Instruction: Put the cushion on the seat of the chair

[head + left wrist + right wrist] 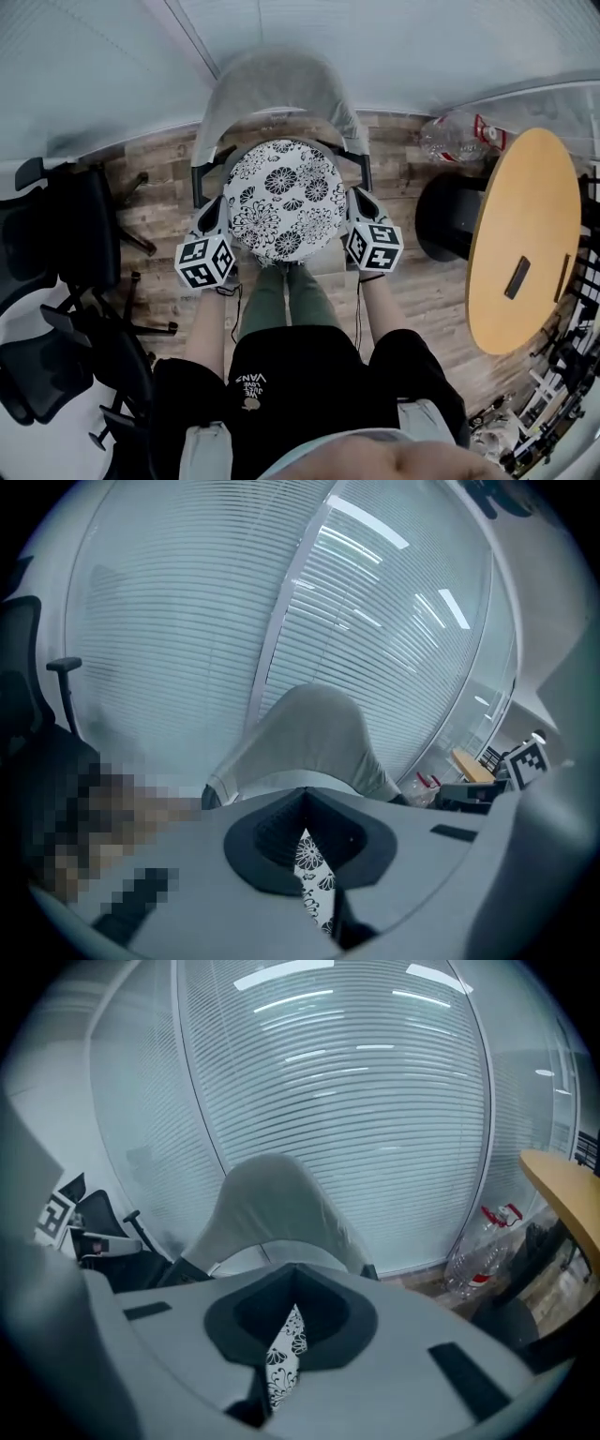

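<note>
While both tools are clamped on fabric, the round black-and-white floral cushion [281, 199] hangs between them. My left tool [218, 217] pinches its left edge and my right tool [358, 214] its right edge, and each gripper view shows a strip of the print caught between closed jaws. From the head view the cushion faces up toward me, just in front of the grey chair [272, 89] and below its backrest, covering the seat — whether it touches the seat I cannot tell — and a round yellow desk [525, 234] stands well apart at right.
</note>
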Action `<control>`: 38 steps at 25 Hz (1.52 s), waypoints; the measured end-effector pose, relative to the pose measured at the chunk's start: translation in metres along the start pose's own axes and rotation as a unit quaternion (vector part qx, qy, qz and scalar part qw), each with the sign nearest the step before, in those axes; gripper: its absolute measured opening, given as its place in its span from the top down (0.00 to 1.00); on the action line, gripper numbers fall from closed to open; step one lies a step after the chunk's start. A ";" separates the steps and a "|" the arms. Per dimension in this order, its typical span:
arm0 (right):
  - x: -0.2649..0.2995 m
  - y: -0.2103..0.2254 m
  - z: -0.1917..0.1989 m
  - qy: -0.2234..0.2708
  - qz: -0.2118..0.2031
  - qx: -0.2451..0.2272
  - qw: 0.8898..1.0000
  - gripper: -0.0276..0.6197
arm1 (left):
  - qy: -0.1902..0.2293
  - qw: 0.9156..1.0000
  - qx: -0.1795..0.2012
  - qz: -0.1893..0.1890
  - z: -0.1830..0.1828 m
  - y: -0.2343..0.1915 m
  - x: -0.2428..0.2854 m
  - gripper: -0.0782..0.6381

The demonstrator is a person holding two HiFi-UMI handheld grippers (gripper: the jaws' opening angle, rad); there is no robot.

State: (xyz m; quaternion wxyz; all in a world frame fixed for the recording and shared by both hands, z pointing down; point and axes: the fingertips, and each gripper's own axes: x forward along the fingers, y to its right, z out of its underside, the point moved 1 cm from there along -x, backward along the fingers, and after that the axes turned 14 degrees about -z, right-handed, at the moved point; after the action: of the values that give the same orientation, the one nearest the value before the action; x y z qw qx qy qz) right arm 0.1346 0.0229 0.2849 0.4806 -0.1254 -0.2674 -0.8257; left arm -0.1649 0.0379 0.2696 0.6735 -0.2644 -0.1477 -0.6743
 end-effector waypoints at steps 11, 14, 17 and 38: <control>-0.045 -0.028 -0.076 0.068 -0.006 -0.030 0.997 0.93 | 0.064 0.998 -0.003 0.011 -0.063 0.013 -0.048 0.88; -0.052 -0.033 -0.085 0.078 -0.007 -0.032 0.996 0.93 | 0.077 0.997 -0.004 0.013 -0.075 0.016 -0.057 0.88; -0.059 -0.041 -0.091 0.087 -0.010 -0.038 0.995 0.93 | 0.090 0.996 -0.003 0.017 -0.085 0.019 -0.066 0.88; -0.116 -0.095 -0.170 0.158 -0.028 -0.109 0.981 0.93 | 0.185 0.981 0.040 0.053 -0.166 0.049 -0.140 0.88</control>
State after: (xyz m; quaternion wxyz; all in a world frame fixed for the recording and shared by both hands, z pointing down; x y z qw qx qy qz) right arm 0.1196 0.0493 0.0605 0.4767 -0.0371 -0.0997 -0.8726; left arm -0.1493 0.0592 0.0489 0.7337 -0.1155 -0.0331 -0.6687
